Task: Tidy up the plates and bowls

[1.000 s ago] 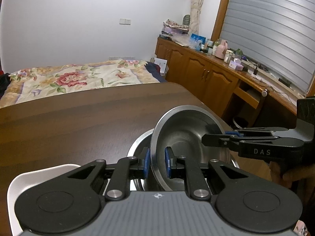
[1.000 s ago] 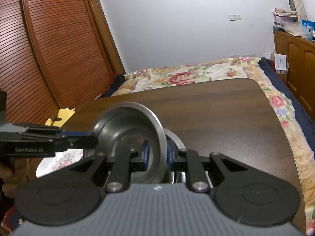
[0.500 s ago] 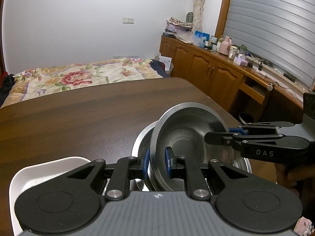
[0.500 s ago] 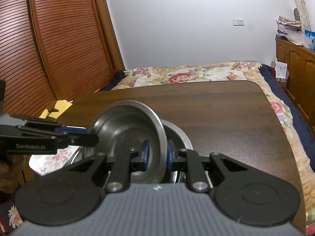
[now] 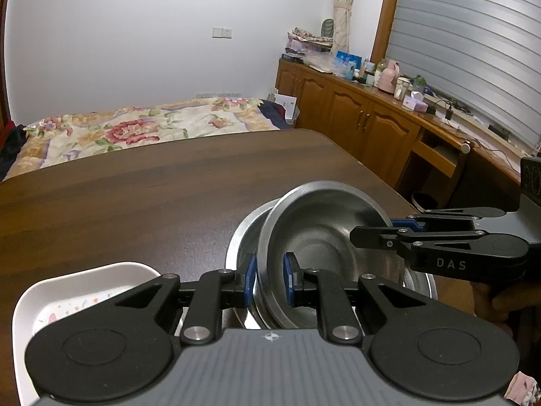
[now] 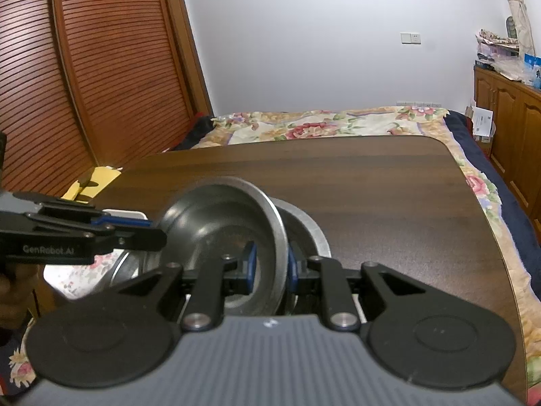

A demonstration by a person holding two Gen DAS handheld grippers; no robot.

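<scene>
Gripped by left tongs (image 5: pixel 269 282) and right tongs (image 6: pixel 269 268) at opposite rims: shiny, tilted steel bowl (image 5: pixel 324 237) above another steel bowl (image 5: pixel 247 237).

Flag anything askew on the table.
The steel bowl, gripped at opposite rims by the left gripper and right gripper, sits tilted over the second bowl instead of nested flat.

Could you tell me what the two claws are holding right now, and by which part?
Both grip the same steel bowl by its rim: the left claw on the near edge, the right claw on the opposite edge.
</scene>
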